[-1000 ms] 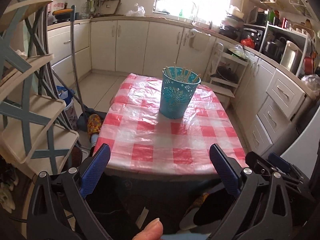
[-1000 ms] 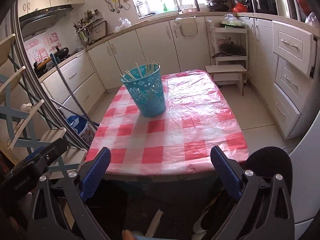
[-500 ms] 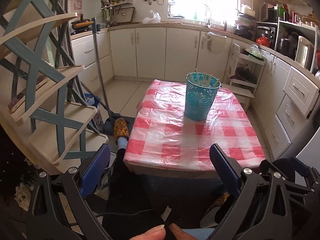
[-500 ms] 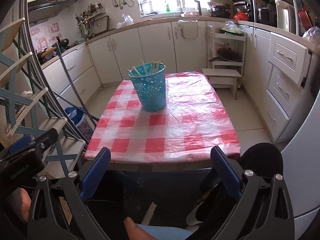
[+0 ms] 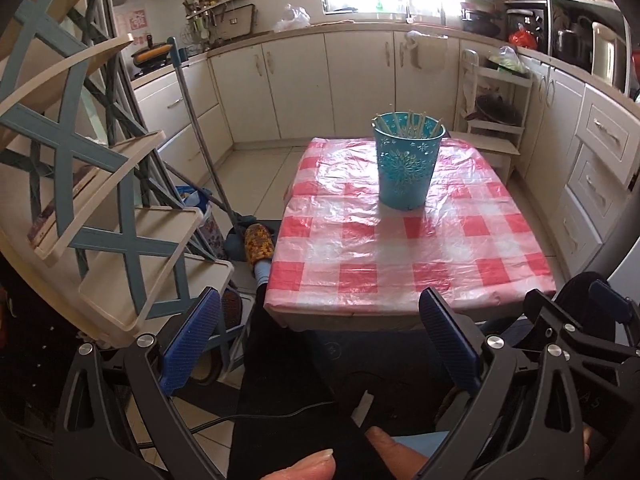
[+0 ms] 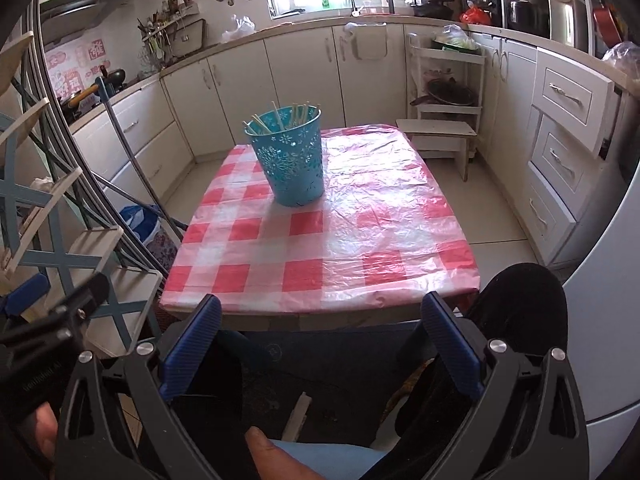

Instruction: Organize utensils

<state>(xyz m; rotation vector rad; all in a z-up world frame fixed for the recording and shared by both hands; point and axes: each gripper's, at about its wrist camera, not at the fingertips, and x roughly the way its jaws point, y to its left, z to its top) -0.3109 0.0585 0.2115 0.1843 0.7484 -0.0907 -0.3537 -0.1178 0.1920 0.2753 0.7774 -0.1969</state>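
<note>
A teal cut-out bucket (image 5: 406, 164) (image 6: 289, 160) stands upright on the far half of a table under a red and white checked cloth (image 5: 400, 252) (image 6: 320, 240). Several pale chopsticks (image 5: 404, 122) (image 6: 286, 116) stick out of it. My left gripper (image 5: 320, 320) is open and holds nothing, well short of the table's near edge. My right gripper (image 6: 320, 324) is open too, empty, below the near edge. From the left wrist view the right gripper (image 5: 580, 320) shows at the right; from the right wrist view the left gripper (image 6: 44, 320) shows at the left.
A tiered beige and blue rack (image 5: 100, 184) (image 6: 36, 216) stands close on the left. A mop handle (image 5: 204, 148) leans beside it. White cabinets (image 6: 560, 152) line the right and back. A small white step stool (image 6: 440, 140) sits beyond the table. A person's legs and fingers (image 5: 304, 468) fill the bottom.
Both grippers have pulled back and away from the table; the bucket now looks farther and the table's near edge sits higher in view. Both stay open and empty.
</note>
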